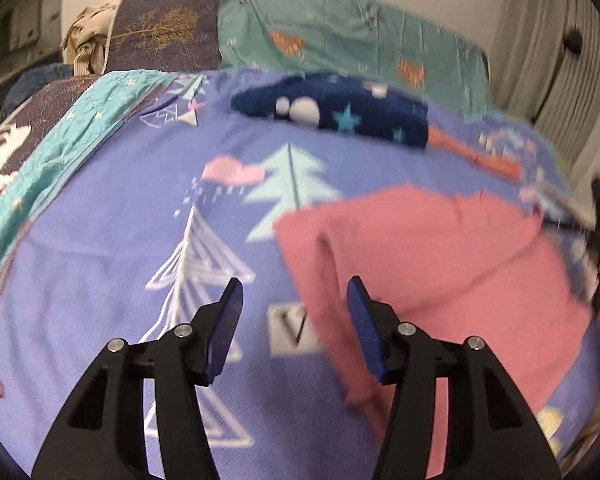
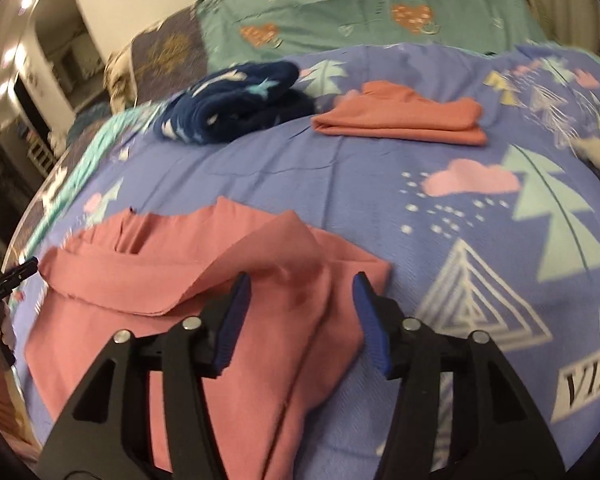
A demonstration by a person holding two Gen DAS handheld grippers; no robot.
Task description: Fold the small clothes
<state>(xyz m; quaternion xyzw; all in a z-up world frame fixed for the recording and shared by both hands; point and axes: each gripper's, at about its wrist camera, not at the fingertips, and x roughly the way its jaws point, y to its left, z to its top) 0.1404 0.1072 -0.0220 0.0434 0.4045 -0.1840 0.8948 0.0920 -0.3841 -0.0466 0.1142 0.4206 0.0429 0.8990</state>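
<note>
Here, mid-fold: pink garment (image 2: pixel 204 280) lies partly folded at the bed's (image 2: pixel 340 184) near edge. Left gripper (image 1: pixel 296 292) and right gripper (image 2: pixel 302 286) hover over it, fingers apart, empty. Next likely: pinch an edge, fold across. Orange piece (image 2: pixel 404 114) already folded, toward the far edge.

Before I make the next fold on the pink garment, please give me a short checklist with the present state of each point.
1. Left gripper open, nothing between the jaws: ok.
2. Right gripper open over the pink garment: ok.
3. Garment flat: not ok, a loose flap is turned over on top.
4. Folded orange piece apart from the work area: ok.
5. Navy piece also apart: ok.
6. Garment's near edge: cannot tell, hidden by the grippers.
</note>
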